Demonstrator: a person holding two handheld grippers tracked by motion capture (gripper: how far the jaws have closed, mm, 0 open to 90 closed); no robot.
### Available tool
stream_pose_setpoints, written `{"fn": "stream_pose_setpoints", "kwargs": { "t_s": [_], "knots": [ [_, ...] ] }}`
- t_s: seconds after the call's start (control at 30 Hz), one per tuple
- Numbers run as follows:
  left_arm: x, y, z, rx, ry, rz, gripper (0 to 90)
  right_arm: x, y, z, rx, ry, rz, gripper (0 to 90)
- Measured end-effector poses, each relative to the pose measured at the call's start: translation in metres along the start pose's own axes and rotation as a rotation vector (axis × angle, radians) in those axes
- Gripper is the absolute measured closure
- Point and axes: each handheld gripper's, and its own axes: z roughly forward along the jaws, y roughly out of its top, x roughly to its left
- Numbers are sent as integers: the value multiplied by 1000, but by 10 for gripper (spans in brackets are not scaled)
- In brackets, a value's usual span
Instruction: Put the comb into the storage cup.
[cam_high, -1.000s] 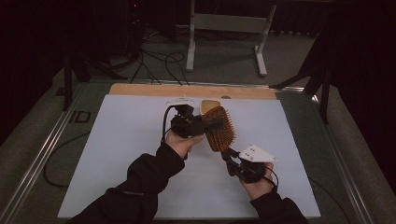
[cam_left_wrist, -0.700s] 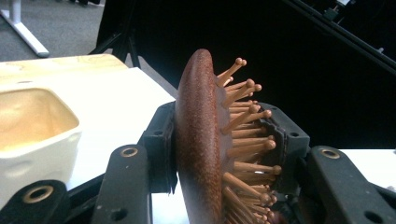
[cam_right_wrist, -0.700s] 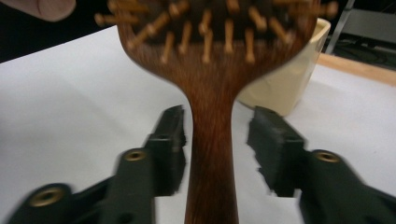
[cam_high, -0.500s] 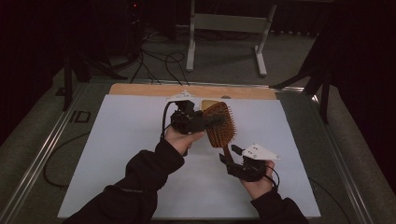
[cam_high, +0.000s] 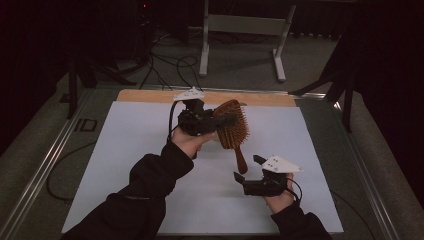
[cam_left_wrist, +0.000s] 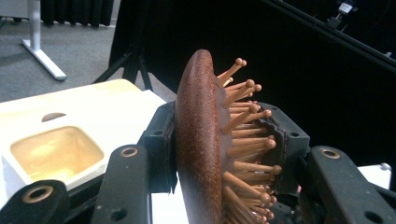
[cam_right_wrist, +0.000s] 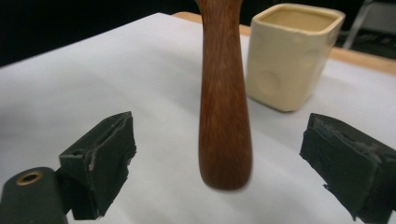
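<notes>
Holding hairbrush (cam_high: 231, 123) w/ left gripper (cam_high: 212, 121); cream cup (cam_right_wrist: 293, 54) looks unfilled.

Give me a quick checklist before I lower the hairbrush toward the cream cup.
1. Left tongs clamped on hairbrush head: ok.
2. Right tongs open, off the handle: ok.
3. Brush lifted off the white sheet, handle hanging down: ok.
4. Cream cup upright, mouth open: ok.
5. Cup inside free of other items: cannot tell; its bottom is not visible.
6. Handle lined up over the cup: not ok; the cup stands behind it.
</notes>
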Motion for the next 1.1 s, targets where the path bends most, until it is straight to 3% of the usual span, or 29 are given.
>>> {"fn": "stream_pose_setpoints", "kwargs": {
  "t_s": [0.3, 0.7, 1.1],
  "knots": [
    [7, 12, -2, -18, 21, 9, 536, -3, -6, -6, 16, -37, -36, 80],
    [18, 38, -2, -60, 67, 10, 537, -6, -12, -15, 26, -10, -25, 81],
    [35, 63, 4, -113, 129, 8, 537, -6, -12, -16, 23, -16, -25, 82]
  ]
}}
